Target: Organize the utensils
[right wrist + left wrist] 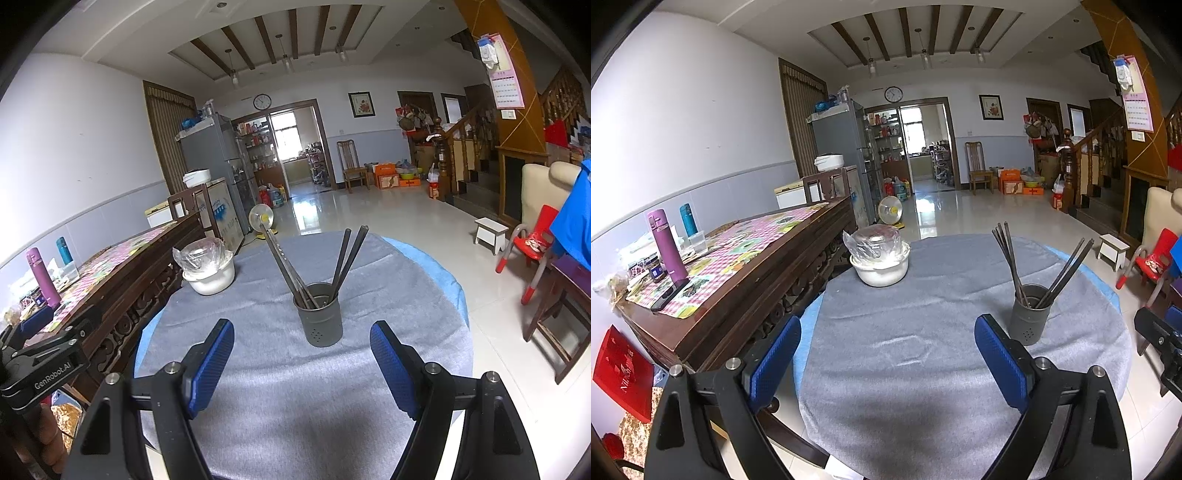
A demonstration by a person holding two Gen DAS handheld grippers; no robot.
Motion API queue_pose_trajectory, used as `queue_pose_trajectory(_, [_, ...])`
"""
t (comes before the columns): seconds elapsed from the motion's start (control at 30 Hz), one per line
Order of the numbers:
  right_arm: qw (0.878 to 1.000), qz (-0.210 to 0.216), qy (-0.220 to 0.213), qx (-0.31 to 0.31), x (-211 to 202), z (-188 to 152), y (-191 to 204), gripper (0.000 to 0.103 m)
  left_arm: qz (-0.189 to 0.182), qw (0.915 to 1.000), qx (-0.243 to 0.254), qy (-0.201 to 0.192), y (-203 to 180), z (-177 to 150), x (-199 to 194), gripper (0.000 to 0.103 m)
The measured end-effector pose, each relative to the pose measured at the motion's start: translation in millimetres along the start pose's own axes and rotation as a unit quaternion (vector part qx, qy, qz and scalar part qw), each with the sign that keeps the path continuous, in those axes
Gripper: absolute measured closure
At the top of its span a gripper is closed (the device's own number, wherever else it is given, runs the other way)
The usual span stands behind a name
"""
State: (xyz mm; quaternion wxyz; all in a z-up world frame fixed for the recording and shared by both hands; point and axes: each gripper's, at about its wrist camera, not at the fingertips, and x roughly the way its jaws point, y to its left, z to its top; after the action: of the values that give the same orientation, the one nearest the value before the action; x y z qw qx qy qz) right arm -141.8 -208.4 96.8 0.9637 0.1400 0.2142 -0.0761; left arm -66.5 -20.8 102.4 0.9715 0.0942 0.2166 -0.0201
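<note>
My right hand-held gripper (302, 363) gapes wide and empty over the tabletop (258, 406); just beyond, centred between its fingers, stands the grey holder (320, 320) with chopsticks (291, 271). My left hand-held gripper (887, 360) gapes too, holder off right.

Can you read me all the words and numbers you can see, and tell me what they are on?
"GenRobot.AI": on the black body of the left tongs, seen from the right wrist.
White letters on the red box beside the sideboard: tilted and blurred, not readable.
Wall calendar: numbers too small.
Wall clock: numerals too small.
Jar labels on the sideboard: too blurred.
Orange cartons on the floor: print unreadable.
</note>
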Motion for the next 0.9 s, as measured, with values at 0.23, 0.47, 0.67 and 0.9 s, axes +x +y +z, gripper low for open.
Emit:
queue_pose_trajectory(0.23, [1.0,-0.001,-0.003,-0.001,-1.0,-0.5,0.9,0.023,0.001,1.0,-0.001,-0.002,1.1,0.5,-3.1,0.008])
queue_pose_trajectory(0.47, [1.0,-0.004,-0.007,-0.003,-3.6,0.8,1.6,0.023,0.001,1.0,0.001,-0.006,1.9,1.2,-4.6,0.008])
queue_pose_trajectory(0.67, [1.0,-0.006,-0.008,-0.004,-5.4,1.6,2.2,0.023,0.001,1.0,0.0,-0.006,3.7,1.2,-6.3,0.008])
queue_pose_trajectory(0.9, [1.0,-0.009,-0.012,-0.003,-9.2,0.9,3.8,0.023,0.002,1.0,-0.001,-0.007,4.3,1.1,-6.6,0.008])
